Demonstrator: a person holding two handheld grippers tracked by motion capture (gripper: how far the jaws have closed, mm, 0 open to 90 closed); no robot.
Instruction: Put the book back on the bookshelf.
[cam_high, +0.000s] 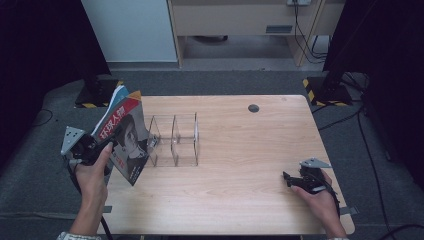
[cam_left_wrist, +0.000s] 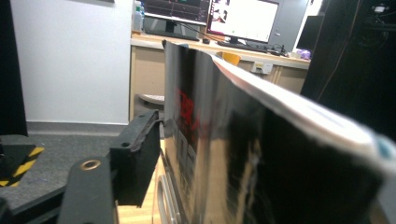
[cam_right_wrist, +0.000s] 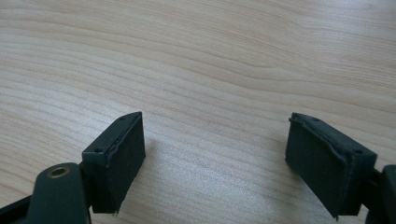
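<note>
Left gripper (cam_high: 107, 146) clamped on magazine (cam_high: 125, 137), raised just left of clear divider rack (cam_high: 175, 140). Rack slots look empty; insertion judged pending. Right gripper (cam_right_wrist: 215, 163) wide open, holding nothing, low over bench (cam_high: 240, 150), well right of rack.

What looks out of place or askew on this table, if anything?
Nothing is spilled or damaged. The magazine is off the table, tilted in the left gripper, beside the clear organizer, whose slots look empty. The right gripper rests low at the table's right with its jaws open on nothing.
</note>
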